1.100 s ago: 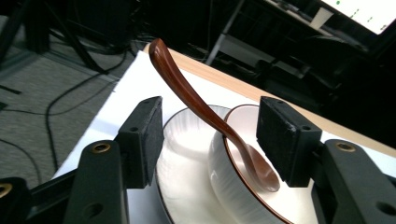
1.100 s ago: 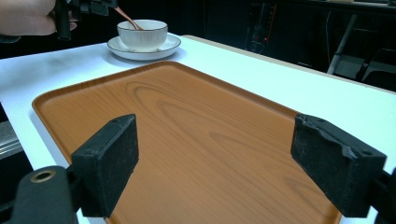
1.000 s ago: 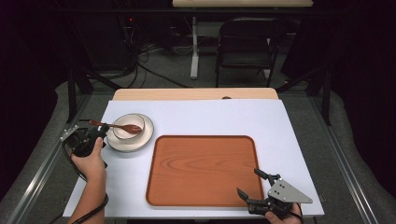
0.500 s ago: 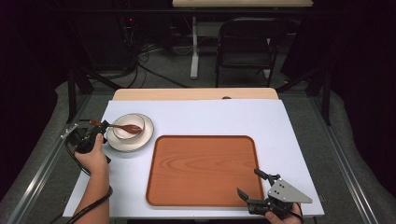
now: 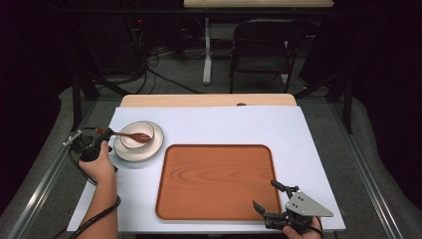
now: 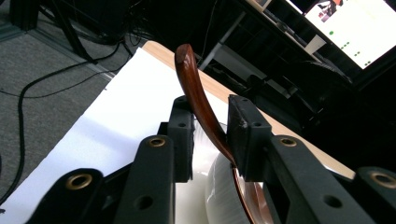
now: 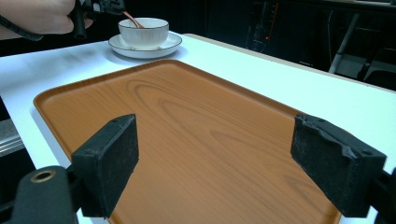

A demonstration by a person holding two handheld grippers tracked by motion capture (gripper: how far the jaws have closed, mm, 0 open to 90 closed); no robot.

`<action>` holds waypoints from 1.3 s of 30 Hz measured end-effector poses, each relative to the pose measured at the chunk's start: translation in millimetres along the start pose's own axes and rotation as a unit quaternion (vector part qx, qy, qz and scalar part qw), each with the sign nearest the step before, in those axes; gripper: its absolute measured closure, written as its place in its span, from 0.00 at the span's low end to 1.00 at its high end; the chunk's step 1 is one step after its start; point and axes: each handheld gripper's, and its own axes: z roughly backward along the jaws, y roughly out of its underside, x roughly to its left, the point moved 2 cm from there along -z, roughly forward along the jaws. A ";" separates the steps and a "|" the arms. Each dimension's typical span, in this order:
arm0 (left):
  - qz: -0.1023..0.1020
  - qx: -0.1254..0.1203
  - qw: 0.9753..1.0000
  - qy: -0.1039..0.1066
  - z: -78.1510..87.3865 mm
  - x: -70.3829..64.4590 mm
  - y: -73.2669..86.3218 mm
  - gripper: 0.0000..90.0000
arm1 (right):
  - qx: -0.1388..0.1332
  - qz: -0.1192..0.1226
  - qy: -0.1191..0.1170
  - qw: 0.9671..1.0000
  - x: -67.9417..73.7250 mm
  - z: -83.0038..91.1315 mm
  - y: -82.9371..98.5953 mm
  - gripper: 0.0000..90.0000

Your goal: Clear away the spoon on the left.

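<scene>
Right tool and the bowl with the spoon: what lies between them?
The wooden tray lies between the right tool and the bowl, then a strip of white table; the high view shows it.

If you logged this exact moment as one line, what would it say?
left gripper: jaws around spoon handle, gap on one side | spoon bowl end in bowl on saucer | right gripper: open, over tray corner

wooden tray [image 5: 214,181] on table [image 5: 308,149]; chair [image 5: 261,47] behind.
</scene>
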 end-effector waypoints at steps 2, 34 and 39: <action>0.001 0.001 1.000 0.002 -0.1 0.2 -0.4 0.82 | 0.000 0.000 0.000 1.000 -0.2 -0.1 0.0 0.16; -0.079 0.019 0.996 0.022 9.2 -40.7 -29.8 0.94 | 0.000 0.002 -0.002 1.000 -0.3 0.3 -0.5 0.17; -0.122 0.025 0.992 0.009 9.1 -50.0 -34.0 0.94 | 0.000 0.002 -0.001 1.000 -0.4 0.5 -0.4 0.17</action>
